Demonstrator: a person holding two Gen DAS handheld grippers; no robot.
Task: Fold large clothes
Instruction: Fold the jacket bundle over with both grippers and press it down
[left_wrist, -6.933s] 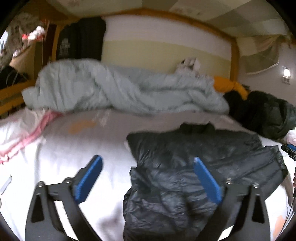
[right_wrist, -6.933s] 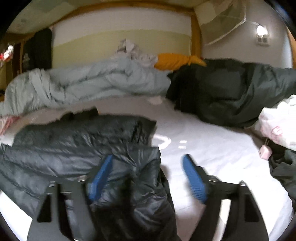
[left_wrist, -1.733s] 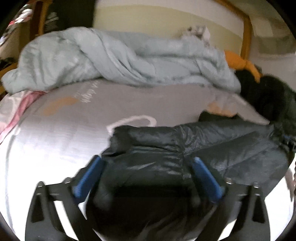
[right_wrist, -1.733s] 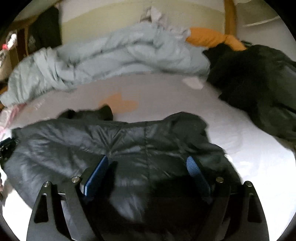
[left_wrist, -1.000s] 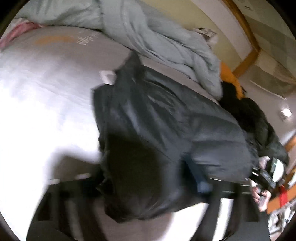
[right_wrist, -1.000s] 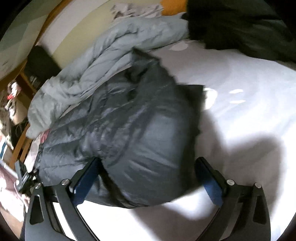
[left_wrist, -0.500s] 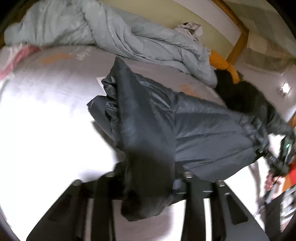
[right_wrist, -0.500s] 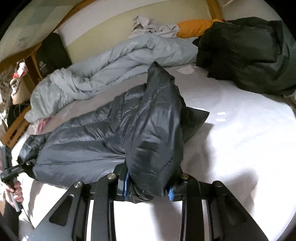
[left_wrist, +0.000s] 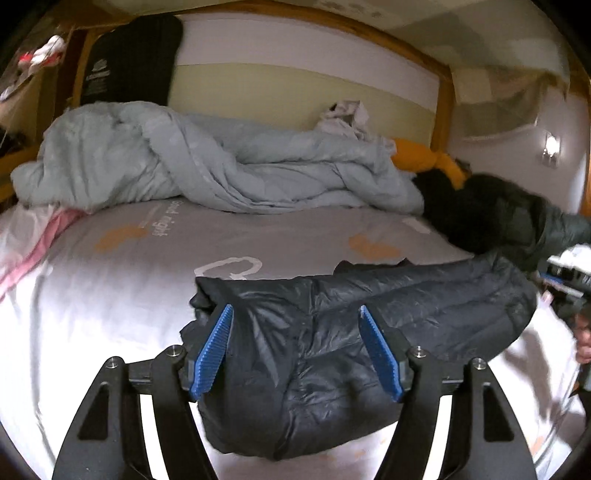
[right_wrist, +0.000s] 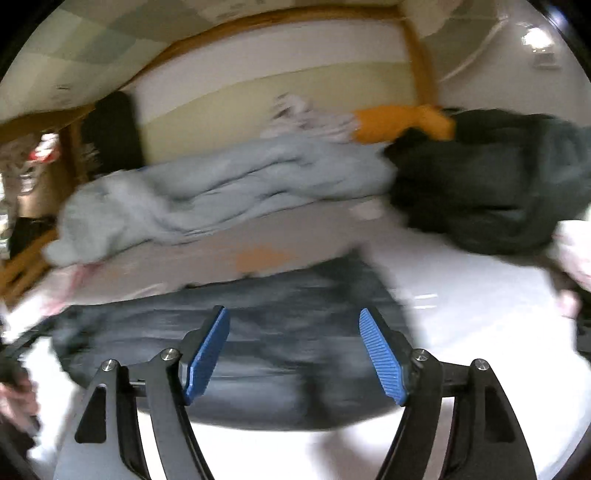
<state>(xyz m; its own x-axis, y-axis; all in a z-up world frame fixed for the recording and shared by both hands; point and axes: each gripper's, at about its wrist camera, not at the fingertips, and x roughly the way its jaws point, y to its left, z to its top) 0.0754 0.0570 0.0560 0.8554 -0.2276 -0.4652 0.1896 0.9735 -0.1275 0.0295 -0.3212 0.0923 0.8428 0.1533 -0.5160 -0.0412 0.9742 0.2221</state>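
Observation:
A dark navy puffer jacket (left_wrist: 332, 332) lies folded in a long bundle across the white bed sheet (left_wrist: 92, 295). My left gripper (left_wrist: 295, 347) is open, its blue pads on either side of the jacket's left end, holding nothing. In the right wrist view the jacket (right_wrist: 258, 332) is blurred by motion. My right gripper (right_wrist: 295, 350) is open over its right part, holding nothing.
A crumpled light blue duvet (left_wrist: 203, 170) lies along the back of the bed. An orange cushion (left_wrist: 428, 158) and a dark green coat (left_wrist: 498, 218) sit at the back right. Pink and white cloth (left_wrist: 29, 243) lies at the left edge. A wooden bed frame (left_wrist: 443, 110) borders the wall.
Both grippers were shut on the jacket and held it up half a second ago. Now both are open and the jacket lies flat on the bed.

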